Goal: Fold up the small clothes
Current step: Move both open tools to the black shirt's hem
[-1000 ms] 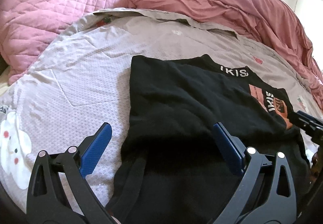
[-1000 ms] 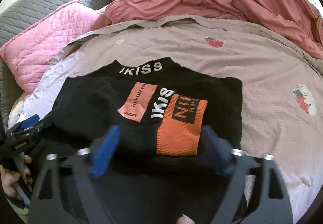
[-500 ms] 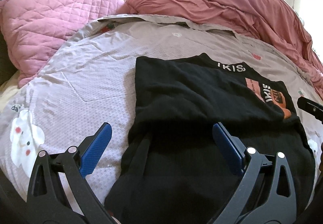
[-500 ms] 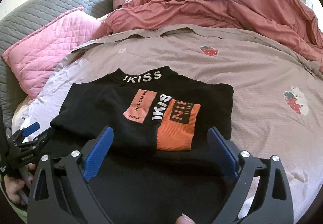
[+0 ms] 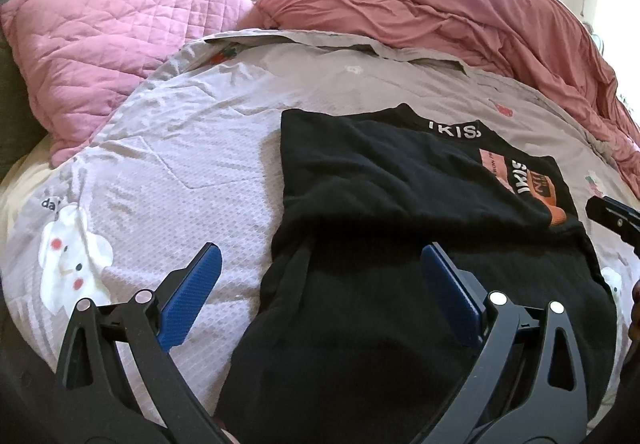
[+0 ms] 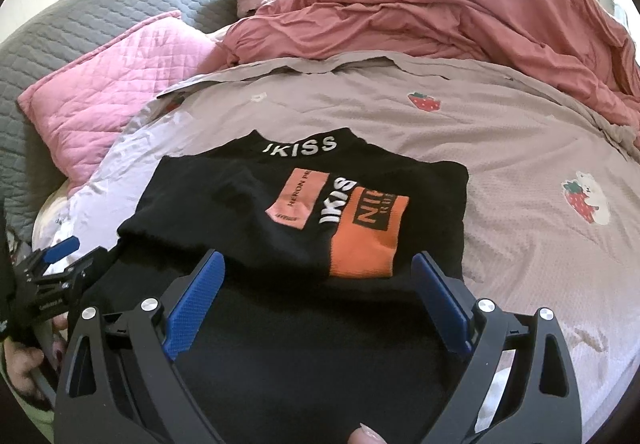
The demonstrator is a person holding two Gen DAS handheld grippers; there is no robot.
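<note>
A black sweatshirt (image 5: 384, 211) (image 6: 248, 203) with white "IKISS" lettering and pink and orange patches (image 6: 364, 232) lies on the bed, its sleeves folded across the chest. My left gripper (image 5: 320, 272) hangs open over the garment's near left edge, holding nothing. Above the lower part of the sweatshirt, my right gripper (image 6: 318, 276) is open too and empty. Each gripper shows at the edge of the other's view, the left gripper (image 6: 60, 264) held by a hand (image 6: 24, 364).
The grey-lilac bedsheet (image 5: 168, 163) (image 6: 520, 147) with strawberry and bear prints spreads around the garment. A pink quilted pillow (image 5: 104, 43) lies at the left, a crumpled dusty-red duvet (image 6: 460, 11) at the back and right, a grey padded headboard (image 6: 80, 15) behind.
Both grippers have drawn back toward the near bed edge, so more of the folded sweatshirt and sheet shows. Both stay open and empty; the garment has not moved.
</note>
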